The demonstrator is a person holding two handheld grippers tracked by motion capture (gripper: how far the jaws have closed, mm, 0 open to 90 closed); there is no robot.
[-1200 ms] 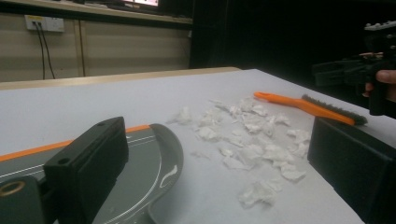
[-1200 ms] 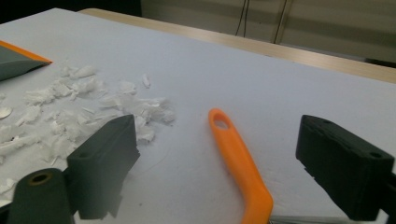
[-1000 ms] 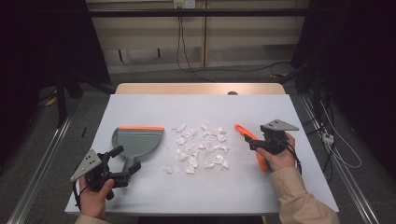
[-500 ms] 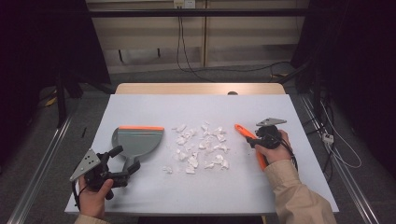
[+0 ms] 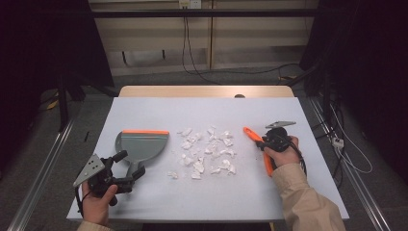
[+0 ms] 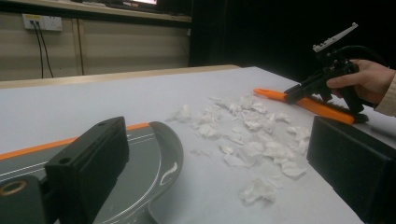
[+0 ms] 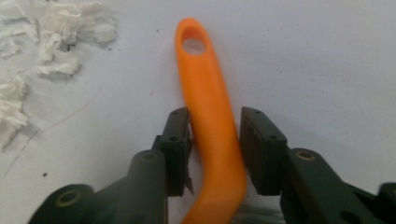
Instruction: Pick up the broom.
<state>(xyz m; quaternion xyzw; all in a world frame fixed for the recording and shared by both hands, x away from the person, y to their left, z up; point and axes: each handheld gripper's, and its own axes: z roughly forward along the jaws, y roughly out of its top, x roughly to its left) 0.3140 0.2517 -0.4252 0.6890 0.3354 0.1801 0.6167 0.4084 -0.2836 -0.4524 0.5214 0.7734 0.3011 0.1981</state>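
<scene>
Jaws of the right gripper (image 7: 212, 154) stand on either side of the orange brush handle (image 7: 208, 116) and have just been closing in on it: in the right gripper view the left pad touches the handle's flank, while a thin slit seems to remain at the right pad, so I judge the grip nearly but not surely made. That handle runs straight away from the jaws along their own line, its hanging hole at the far end and the bend toward the bristles back under the gripper body. In the high view the brush (image 5: 255, 144) lies on the table (image 5: 202, 207) on the person's right, slanting from near the right hand (image 5: 284, 155) up and toward the heap of white paper scraps (image 5: 207, 151) in the middle. So the right gripper (image 5: 269, 140) is plainly the nearer one to the brush, and any sweep would have to carry it leftward across the scraps toward the grey dustpan (image 5: 140, 147) with its orange lip, which lies just left of the heap, its mouth facing the far edge. Over on that side, the left gripper (image 6: 219, 177) has its jaws spread wide with nothing between them, low behind the dustpan's near edge, close to its handle but not on it, as far as the left gripper view lets me tell
</scene>
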